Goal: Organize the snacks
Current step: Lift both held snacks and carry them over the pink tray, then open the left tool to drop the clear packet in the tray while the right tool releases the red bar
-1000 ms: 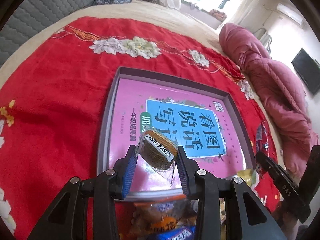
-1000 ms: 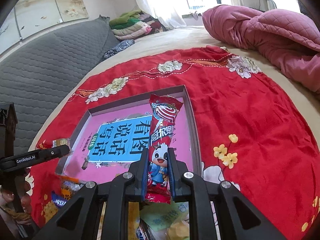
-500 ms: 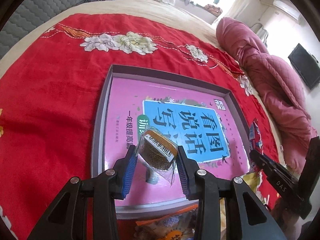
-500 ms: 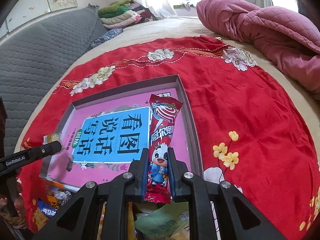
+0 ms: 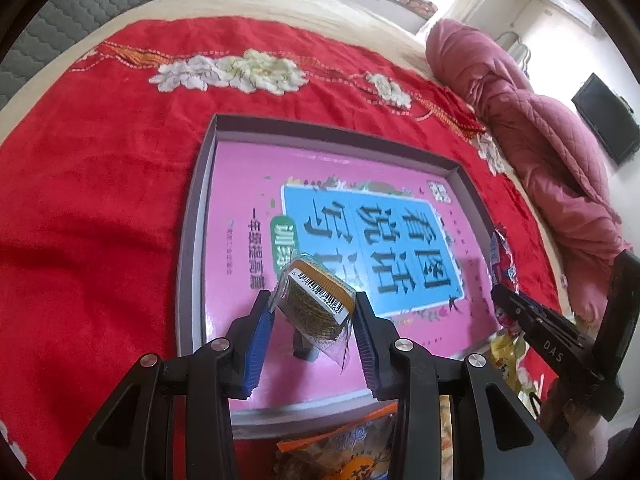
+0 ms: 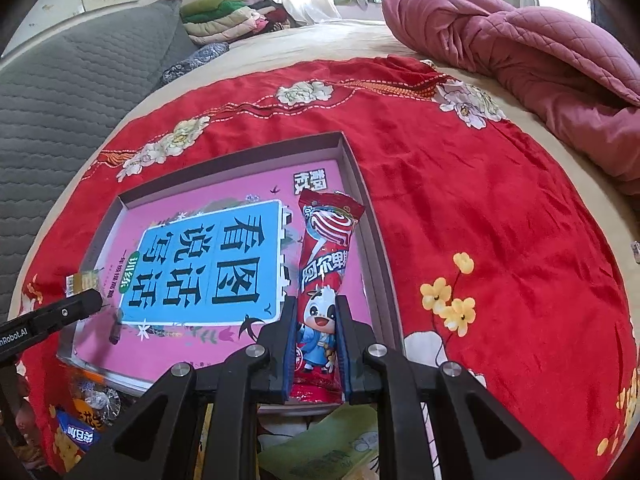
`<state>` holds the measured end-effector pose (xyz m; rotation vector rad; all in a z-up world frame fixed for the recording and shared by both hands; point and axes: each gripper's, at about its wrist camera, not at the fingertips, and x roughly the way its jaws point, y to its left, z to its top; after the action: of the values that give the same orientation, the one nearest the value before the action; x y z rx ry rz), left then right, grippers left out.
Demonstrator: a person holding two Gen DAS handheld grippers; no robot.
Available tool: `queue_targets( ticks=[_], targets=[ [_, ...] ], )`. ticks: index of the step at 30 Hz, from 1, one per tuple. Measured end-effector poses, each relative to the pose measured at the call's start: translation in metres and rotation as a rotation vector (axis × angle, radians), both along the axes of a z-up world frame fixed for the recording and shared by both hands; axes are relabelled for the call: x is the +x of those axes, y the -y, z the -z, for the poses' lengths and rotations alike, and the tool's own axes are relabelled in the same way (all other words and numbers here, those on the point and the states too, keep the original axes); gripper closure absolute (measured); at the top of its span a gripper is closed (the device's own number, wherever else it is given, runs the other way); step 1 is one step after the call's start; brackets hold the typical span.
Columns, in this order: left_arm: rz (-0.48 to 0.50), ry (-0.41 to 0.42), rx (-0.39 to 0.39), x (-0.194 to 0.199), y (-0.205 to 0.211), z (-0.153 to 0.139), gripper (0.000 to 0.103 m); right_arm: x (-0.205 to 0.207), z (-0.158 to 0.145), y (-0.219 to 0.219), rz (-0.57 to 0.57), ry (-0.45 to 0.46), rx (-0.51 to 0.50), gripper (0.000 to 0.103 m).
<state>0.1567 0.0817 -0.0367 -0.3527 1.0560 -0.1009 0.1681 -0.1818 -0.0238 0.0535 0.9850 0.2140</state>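
the left gripper [image 5: 314, 314] is pinching a small clear-wrapped snack with a barcode label [image 5: 316, 300] between its blue pads, and the packet is hanging tilted above the near part of the shallow grey box [image 5: 192, 216], just ahead of the fingertips. the right gripper [image 6: 318, 344] is pressed together on the lower half of a long red stick packet with a cartoon cow [image 6: 324, 264], whose free end is reaching forward over the box's right-hand edge. the box floor is lined with a pink book cover [image 5: 256, 184] and is lying on a red flowered blanket [image 5: 100, 184]. more loose snacks [image 5: 340, 452] are waiting below and behind the left jaws, outside the box.

both hands seem to be in the placing step. to do it well, each packet should probably be lowered until it is almost resting on the pink lining before the jaws part, since a drop from height could let the light wrappers bounce or slide. the red stick is sitting close to the right wall, so it looks wise to bring it a little leftward of that rim and lay it parallel to the wall. the left packet is hanging crooked, so levelling it first should help it land flat. keeping the two grippers well apart avoids a clash.
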Motion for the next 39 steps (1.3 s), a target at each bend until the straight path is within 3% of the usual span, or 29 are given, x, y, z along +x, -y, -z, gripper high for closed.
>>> queue_targets(
  ticks=[28,35,39],
  targets=[
    [0.013,-0.031,-0.044,0.001,-0.002,0.011,0.059,0.0,-0.005,0.01,0.035,0.006,0.004,0.085],
    [0.008,-0.035,-0.07,-0.001,-0.007,0.013,0.052,-0.003,-0.014,0.014,0.038,0.019,0.024,0.085],
    [-0.001,-0.032,-0.079,-0.002,-0.009,0.012,0.052,-0.004,-0.019,0.018,0.034,0.027,0.038,0.079]
  ],
)
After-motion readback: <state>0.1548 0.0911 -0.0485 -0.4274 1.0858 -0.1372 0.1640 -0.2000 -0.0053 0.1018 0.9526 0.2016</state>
